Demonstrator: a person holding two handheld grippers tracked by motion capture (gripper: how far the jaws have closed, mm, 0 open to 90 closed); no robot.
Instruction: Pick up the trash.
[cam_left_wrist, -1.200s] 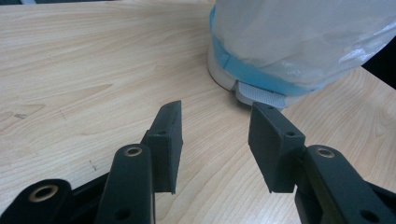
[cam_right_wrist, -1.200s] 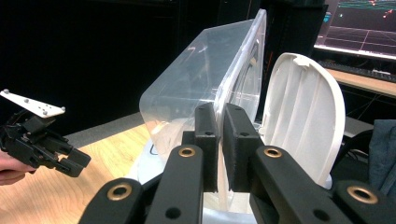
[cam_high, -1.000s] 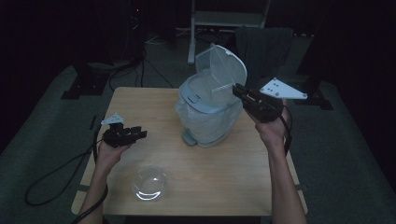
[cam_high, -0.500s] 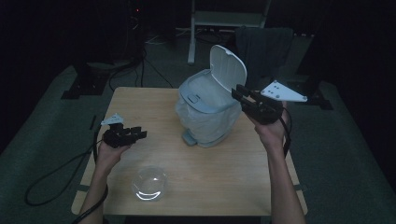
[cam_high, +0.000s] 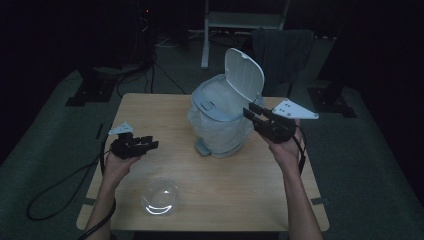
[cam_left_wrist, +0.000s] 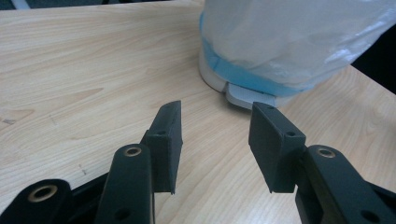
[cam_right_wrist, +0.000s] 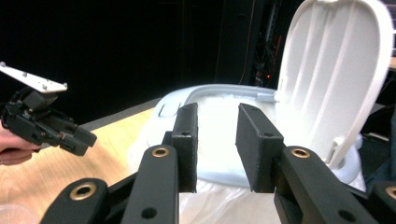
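A small pale blue pedal bin (cam_high: 220, 125) lined with a clear plastic bag stands at the table's middle back, its white lid (cam_high: 245, 75) raised upright. My right gripper (cam_high: 252, 111) hovers just right of the bin's rim, open with a narrow gap and holding nothing. In the right gripper view the jaws (cam_right_wrist: 217, 135) point at the bin's rim (cam_right_wrist: 219, 91) and the lid (cam_right_wrist: 336, 79). My left gripper (cam_high: 145, 144) is held low over the table's left side, open and empty. Its own view (cam_left_wrist: 217, 126) faces the bin's base and pedal (cam_left_wrist: 243, 88).
A clear glass bowl (cam_high: 160, 196) sits near the front edge of the wooden table (cam_high: 240, 200), between my forearms. A cable trails off the left edge. A chair and stands are on the dark floor behind the table.
The bin's lid has swung from half raised to fully upright. My right gripper has drawn back and down from the lid. The left gripper has stayed put.
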